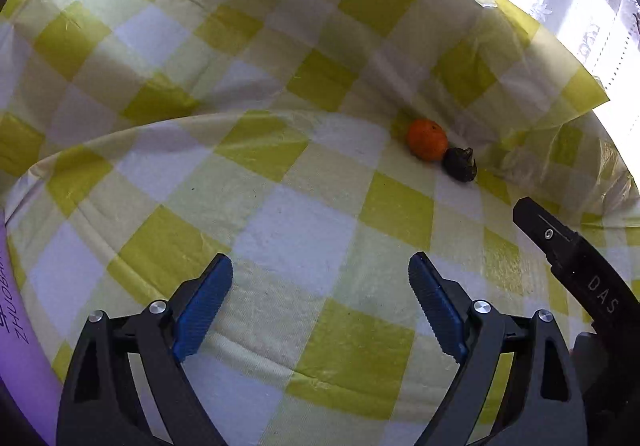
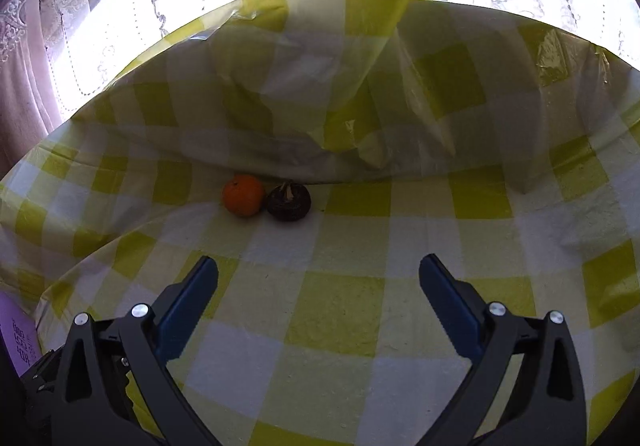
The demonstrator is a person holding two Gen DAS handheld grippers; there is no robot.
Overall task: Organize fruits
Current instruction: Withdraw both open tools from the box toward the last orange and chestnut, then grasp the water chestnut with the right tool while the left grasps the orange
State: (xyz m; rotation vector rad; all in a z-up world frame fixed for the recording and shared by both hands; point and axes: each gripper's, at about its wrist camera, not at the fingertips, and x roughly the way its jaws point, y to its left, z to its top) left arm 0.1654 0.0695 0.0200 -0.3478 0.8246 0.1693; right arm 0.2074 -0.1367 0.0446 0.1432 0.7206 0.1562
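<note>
Both tools gape apart and empty, left tool (image 1: 320, 300) and right tool (image 2: 318, 296), so approach low: tangerine (image 2: 244, 195) touches what looks like a mangosteen (image 2: 289, 201) at the table's (image 2: 344, 310) far edge.

flat checked cloth (image 2: 340, 298) lies bare between the right gripper (image 2: 319, 266) and the orange (image 2: 244, 195) and dark fruit (image 2: 289, 201), which touch; behind them a raised fold of cloth (image 2: 304, 94) walls off the far side, and the left gripper (image 1: 321, 266) has bare cloth ahead
</note>
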